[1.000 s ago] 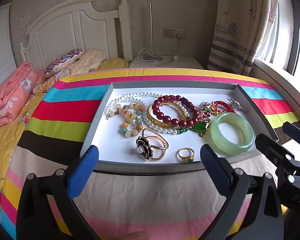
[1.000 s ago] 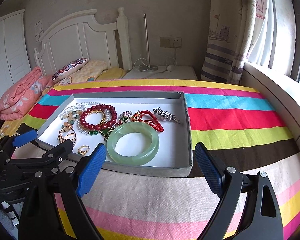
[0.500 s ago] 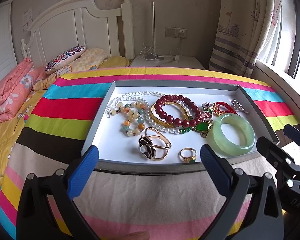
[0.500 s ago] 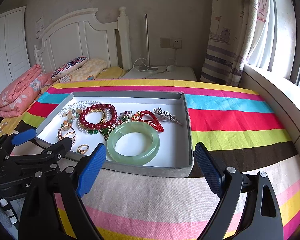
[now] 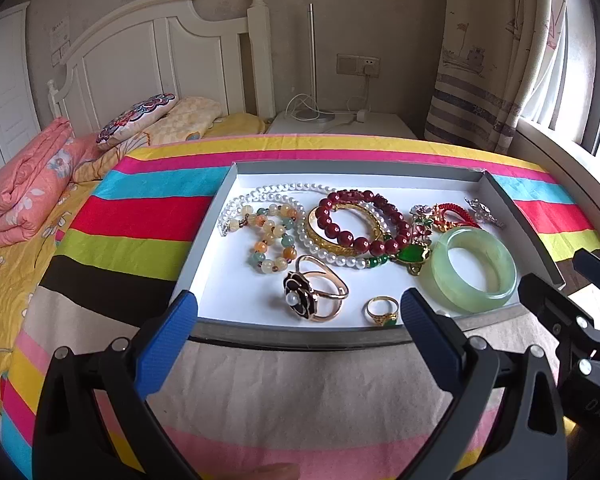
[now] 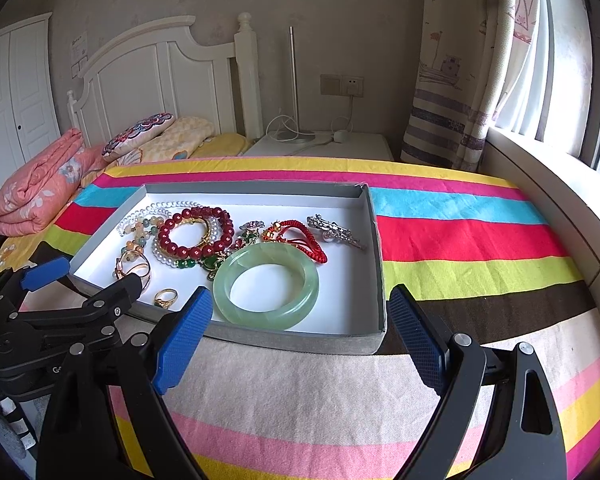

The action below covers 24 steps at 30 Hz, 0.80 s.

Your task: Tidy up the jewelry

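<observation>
A shallow grey tray [image 5: 284, 337] [image 6: 374, 264] with a white floor sits on a striped tablecloth. It holds a pale green jade bangle [image 5: 473, 269] [image 6: 266, 285], a dark red bead bracelet [image 5: 360, 222] [image 6: 196, 232], a pearl strand [image 5: 260, 196], a gold flower ring [image 5: 315, 289], a small gold ring [image 5: 383, 310] [image 6: 165, 298], a red cord piece [image 6: 305, 236] and a silver brooch [image 6: 334, 231]. My left gripper [image 5: 298, 322] hovers open at the tray's near edge, empty. My right gripper [image 6: 300, 316] is open and empty just in front of the bangle.
The striped cloth [image 6: 460, 216] covers the table on all sides of the tray. Behind stand a white headboard [image 5: 160, 60], pillows and a folded pink quilt [image 5: 24, 184], a white nightstand [image 5: 340, 124] with cables, and a curtain [image 6: 468, 60] by the window.
Both views have drifted slightly nearer the tray and a little higher. The jewelry lies as before, and both grippers stay open.
</observation>
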Each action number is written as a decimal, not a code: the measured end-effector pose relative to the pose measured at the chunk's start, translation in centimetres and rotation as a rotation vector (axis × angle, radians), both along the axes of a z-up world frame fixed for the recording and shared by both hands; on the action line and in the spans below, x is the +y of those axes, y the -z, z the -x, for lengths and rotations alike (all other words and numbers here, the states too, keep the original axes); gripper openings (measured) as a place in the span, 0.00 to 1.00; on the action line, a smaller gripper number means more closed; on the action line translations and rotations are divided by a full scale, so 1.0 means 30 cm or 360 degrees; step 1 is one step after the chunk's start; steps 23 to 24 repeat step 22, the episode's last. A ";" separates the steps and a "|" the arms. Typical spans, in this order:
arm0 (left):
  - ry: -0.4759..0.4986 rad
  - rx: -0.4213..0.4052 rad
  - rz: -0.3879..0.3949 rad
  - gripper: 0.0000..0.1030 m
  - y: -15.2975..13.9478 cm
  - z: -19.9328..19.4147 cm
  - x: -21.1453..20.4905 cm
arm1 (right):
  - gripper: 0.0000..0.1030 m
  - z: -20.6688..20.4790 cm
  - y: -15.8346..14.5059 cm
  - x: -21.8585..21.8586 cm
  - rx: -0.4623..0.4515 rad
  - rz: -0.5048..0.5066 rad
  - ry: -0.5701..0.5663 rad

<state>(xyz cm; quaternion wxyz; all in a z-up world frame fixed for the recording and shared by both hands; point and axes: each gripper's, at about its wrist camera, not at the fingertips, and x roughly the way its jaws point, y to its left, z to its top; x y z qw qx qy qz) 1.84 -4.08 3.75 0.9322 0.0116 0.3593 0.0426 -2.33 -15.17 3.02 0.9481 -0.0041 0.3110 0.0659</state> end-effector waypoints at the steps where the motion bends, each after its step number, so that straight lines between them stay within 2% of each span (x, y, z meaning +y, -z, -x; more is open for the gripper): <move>1: 0.0002 -0.0001 -0.0002 0.98 -0.001 0.000 0.000 | 0.84 0.000 -0.002 -0.001 0.0000 -0.0002 0.0001; 9: 0.0028 -0.0033 -0.0014 0.98 -0.010 0.011 -0.017 | 0.84 -0.001 -0.005 -0.004 -0.0001 -0.0013 0.0003; 14: 0.0027 -0.0094 0.0035 0.98 -0.024 0.029 -0.006 | 0.84 0.000 -0.004 -0.004 -0.0001 -0.0019 0.0002; 18: 0.0063 -0.0056 0.0081 0.98 -0.023 0.015 -0.006 | 0.84 -0.001 -0.004 -0.003 0.0000 -0.0025 0.0001; 24: 0.0030 -0.0055 0.0137 0.98 -0.024 0.014 0.013 | 0.84 -0.001 -0.001 -0.006 0.0000 -0.0045 0.0000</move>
